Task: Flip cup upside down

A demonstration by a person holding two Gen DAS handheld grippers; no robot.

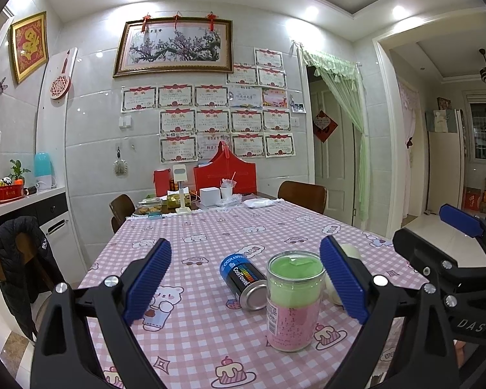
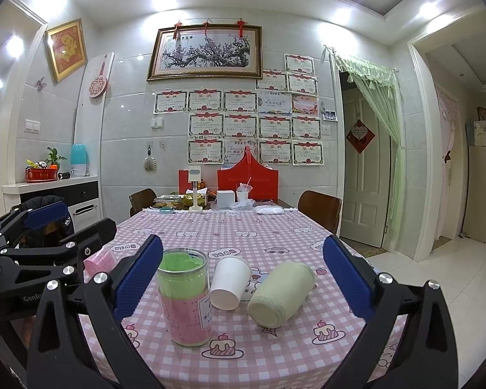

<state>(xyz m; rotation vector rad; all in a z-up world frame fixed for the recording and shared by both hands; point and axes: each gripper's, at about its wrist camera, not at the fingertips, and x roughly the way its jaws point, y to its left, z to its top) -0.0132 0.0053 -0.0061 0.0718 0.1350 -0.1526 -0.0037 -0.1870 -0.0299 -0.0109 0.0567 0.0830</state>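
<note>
A white paper cup (image 2: 229, 282) lies on its side on the pink checked tablecloth (image 2: 275, 340), its base toward me. In the left wrist view only a sliver of it (image 1: 351, 250) shows behind the right finger. My right gripper (image 2: 243, 285) is open and empty, with the cup between its blue pads (image 2: 348, 280) but further out. My left gripper (image 1: 244, 283) is open and empty; in the right wrist view it sits at the left edge (image 2: 48, 227).
A clear jar with green and pink contents (image 2: 184, 295) (image 1: 293, 301) stands upright near both grippers. A pale yellow bottle (image 2: 280, 293) lies right of the cup. A blue-black can (image 1: 243, 280) lies left of the jar. Boxes and chairs crowd the table's far end.
</note>
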